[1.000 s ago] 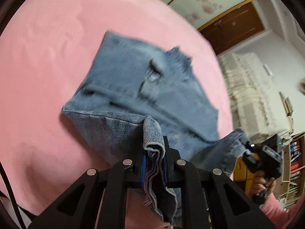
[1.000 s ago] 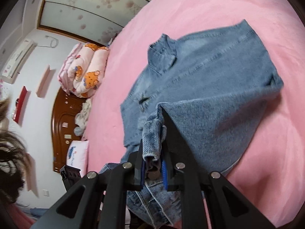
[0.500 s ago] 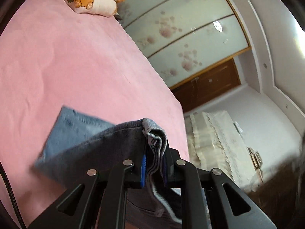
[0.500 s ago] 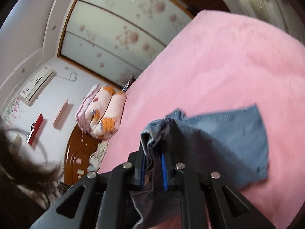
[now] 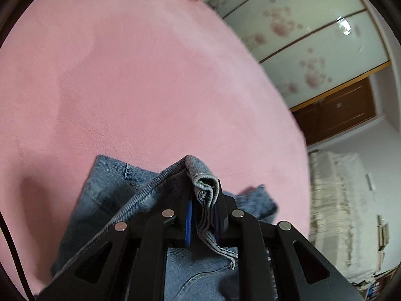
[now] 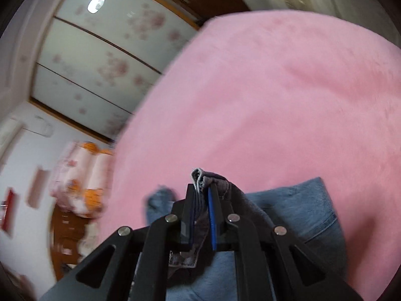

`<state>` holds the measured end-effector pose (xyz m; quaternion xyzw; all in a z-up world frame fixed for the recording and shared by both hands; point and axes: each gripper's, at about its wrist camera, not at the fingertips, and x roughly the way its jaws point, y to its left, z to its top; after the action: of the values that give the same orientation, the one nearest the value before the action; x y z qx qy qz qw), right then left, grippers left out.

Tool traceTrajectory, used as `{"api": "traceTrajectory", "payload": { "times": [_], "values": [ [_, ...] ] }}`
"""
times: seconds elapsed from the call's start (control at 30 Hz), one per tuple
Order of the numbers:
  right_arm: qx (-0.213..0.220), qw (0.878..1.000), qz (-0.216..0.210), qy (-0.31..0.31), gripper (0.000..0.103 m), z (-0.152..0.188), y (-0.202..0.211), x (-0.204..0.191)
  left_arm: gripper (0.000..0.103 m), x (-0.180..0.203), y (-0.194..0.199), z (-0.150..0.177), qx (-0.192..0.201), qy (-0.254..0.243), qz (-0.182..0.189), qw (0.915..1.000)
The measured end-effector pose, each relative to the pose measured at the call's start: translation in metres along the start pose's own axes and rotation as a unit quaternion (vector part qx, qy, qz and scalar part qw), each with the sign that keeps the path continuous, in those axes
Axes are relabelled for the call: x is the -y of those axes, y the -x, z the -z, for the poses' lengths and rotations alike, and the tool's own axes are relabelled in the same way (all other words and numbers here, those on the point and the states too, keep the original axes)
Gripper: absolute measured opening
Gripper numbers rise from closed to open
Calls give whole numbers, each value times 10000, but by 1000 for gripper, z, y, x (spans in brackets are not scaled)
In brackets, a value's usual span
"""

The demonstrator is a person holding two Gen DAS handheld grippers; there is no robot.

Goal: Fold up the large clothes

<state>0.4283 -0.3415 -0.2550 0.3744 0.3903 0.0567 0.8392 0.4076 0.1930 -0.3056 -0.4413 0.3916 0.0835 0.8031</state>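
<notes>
**A:** So where are we in the fold? Looks to me like we're mid-carry. Left gripper (image 5: 204, 215) has its jaws clamped on a bunched hem of the denim garment (image 5: 105, 200), and the right gripper (image 6: 201, 215) is doing the same on the other corner – its jaws have just been closing a touch tighter, with the cloth pinched between them.

**B:** Yep, agreed. Both corners are up off the pink bed (image 5: 137, 80), and the rest of the denim lies flat underneath us, near the bottom of both views. So we've got a raised edge being brought over the lower layer – that's the fold-over step, not yet laid down.

**A:** And next?

**B:** My guess is we need to keep both corners level and taut, line the held edge up with the far edge of the layer below, then lower it before letting go. If one side drops early, we probably get a skewed crease.

**A:** The bedding roll (image 6: 82, 175) and wardrobe doors (image 5: 313, 40) are well clear, so nothing's in our way.
</notes>
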Motion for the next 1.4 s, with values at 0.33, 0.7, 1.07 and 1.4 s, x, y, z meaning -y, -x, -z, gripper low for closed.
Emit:
{"api": "traceTrajectory", "payload": {
  "times": [0.33,0.7,1.07,1.4],
  "values": [
    [173,9947,1010,-86,13,0,-39,20,24,-7,-80,-12,-802,250,-1009,9913],
    [-57,9902,1239,649,40,-2,-12,5,74,77,-21,0,185,-1250,-1251,9841],
    [-1342,9331,2154,2549,49,55,-55,1,74,102,-4,73,-559,-2210,-1075,9677],
    [-1352,9255,1908,2978,1,57,-55,7,74,121,-29,142,-1366,-2465,-706,9569]
  ]
}}
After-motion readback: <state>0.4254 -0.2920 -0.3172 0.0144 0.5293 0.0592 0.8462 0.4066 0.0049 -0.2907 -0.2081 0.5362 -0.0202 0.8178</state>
